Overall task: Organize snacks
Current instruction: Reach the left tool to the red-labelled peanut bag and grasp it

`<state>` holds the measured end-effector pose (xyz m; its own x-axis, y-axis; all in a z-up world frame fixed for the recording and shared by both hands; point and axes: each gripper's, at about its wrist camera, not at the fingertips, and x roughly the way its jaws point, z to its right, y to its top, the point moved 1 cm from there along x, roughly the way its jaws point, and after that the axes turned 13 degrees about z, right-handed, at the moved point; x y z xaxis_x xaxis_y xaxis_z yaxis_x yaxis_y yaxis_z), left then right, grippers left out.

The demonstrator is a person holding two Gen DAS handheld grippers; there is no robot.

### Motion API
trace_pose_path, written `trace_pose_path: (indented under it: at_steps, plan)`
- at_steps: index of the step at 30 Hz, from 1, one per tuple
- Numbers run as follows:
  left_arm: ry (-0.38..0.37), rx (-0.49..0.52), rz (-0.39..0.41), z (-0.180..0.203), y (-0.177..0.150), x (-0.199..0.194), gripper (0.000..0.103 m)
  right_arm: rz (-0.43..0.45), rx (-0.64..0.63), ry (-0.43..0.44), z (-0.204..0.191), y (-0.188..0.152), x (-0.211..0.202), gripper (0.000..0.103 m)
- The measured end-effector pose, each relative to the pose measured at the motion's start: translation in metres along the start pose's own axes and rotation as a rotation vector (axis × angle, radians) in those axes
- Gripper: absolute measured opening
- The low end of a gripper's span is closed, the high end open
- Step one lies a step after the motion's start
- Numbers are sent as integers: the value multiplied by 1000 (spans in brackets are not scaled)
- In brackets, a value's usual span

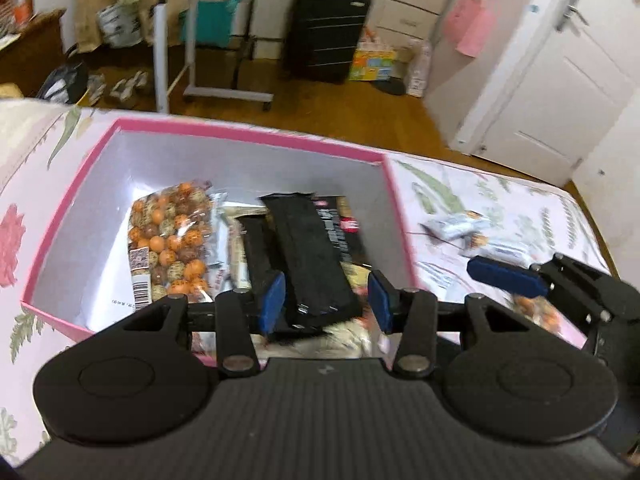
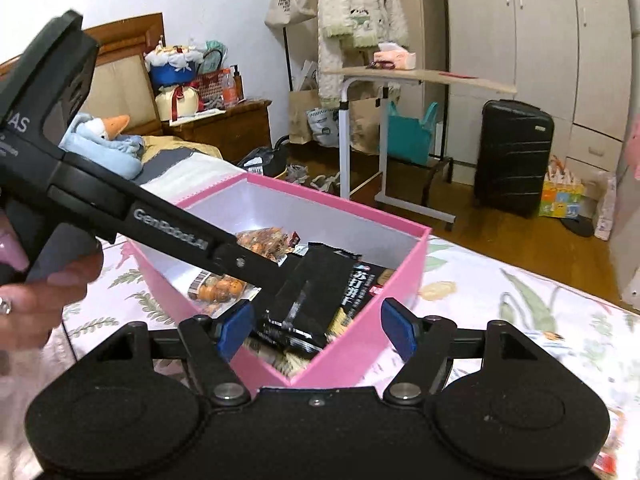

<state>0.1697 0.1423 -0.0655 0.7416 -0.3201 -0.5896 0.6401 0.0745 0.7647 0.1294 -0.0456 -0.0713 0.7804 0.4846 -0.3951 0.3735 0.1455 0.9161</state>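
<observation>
Left gripper (image 1: pixel 326 300), pads spread around the black packet (image 1: pixel 312 252), seems to be dropping it into the pink box (image 1: pixel 256 134); next, the right gripper (image 2: pixel 318 330), empty and wide apart, must fetch the loose snacks (image 1: pixel 460 230) off the bedspread (image 1: pixel 520 200)

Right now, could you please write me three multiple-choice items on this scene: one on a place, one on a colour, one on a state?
1. Where does the black packet lie?
A. in the box
B. on the floor
C. on the side table

2. What colour is the outside of the box?
A. green
B. pink
C. black

3. How does the left gripper stand?
A. shut on the nut bag
B. shut on the box rim
C. open over the box

Key: 1 A, the packet rests on other snacks between the box walls. 2 B, rim and outer walls are pink, the inside white. 3 C, its blue pads stand apart on either side of the packet, with a gap at each; the nut bag lies untouched.
</observation>
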Motion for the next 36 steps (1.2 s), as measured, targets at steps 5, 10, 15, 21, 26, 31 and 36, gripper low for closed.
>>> trace_pose_path:
  at_steps: [5,10,15,21,26,31,36]
  plan:
    - [-50,102,1,40,9,-37,46,-100,-77,27,8,21,-42,75]
    - [-199,125,8,79,18,-60,54,-132,-30,-19,38,30,-87,80]
    - [-280,132,9,120,19,-57,52,-112,-34,-170,75,10,-117,83]
    - [-322,177,-42,170,7,-21,52,-161,110,-326,152,-17,-121,90]
    - [-334,127,-90,194,-12,36,52,-194,255,-333,198,-57,-121,92]
    - [-250,68,-142,205,-43,101,52,-303,383,-347,210,-113,-89,93]
    - [-276,-41,-227,207,-70,149,52,-246,353,-318,203,-136,-75,97]
